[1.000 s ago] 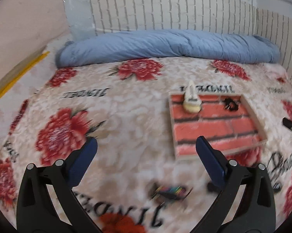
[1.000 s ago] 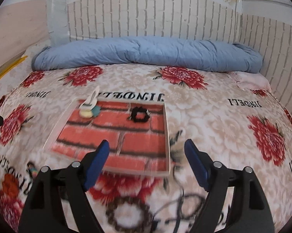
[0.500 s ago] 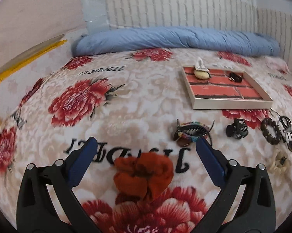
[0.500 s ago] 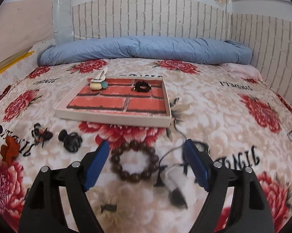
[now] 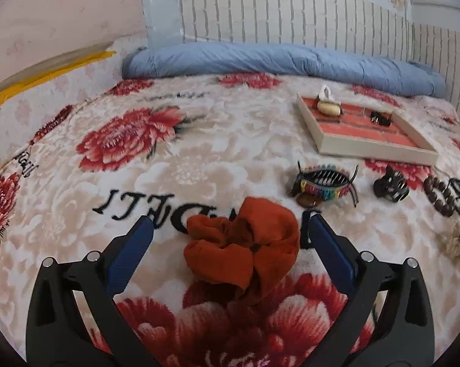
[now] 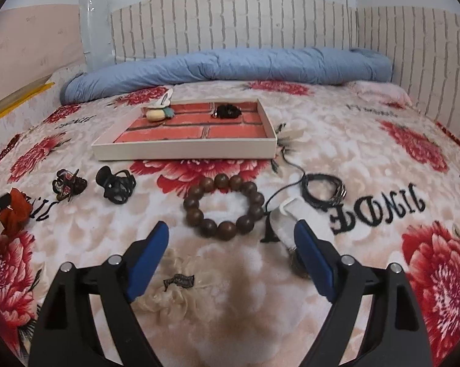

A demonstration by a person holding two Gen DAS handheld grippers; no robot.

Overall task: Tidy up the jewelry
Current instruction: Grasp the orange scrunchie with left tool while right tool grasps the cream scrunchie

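Note:
My left gripper [image 5: 230,229] is open, its jaws on either side of an orange-red scrunchie [image 5: 245,250] on the bedspread. My right gripper [image 6: 231,234] is open and empty, just short of a brown bead bracelet [image 6: 223,205] and above a cream scrunchie [image 6: 174,281]. A brick-patterned tray [image 6: 184,150] lies further back and holds a cream hair clip [image 6: 156,113] and a black hair tie [image 6: 226,111]. A rainbow claw clip [image 5: 324,183], a black claw clip [image 6: 116,185] and a black cord necklace [image 6: 321,189] lie loose before the tray.
A rolled blue duvet [image 6: 230,64] lies along the brick-patterned headboard wall. A white clip [image 6: 291,217] lies by my right gripper's right finger. The floral bedspread [image 5: 132,134] stretches left of the tray.
Both grippers have drawn back from the tray and come down low over the bedspread. The left now straddles the orange scrunchie; the right now sits just before the bead bracelet.

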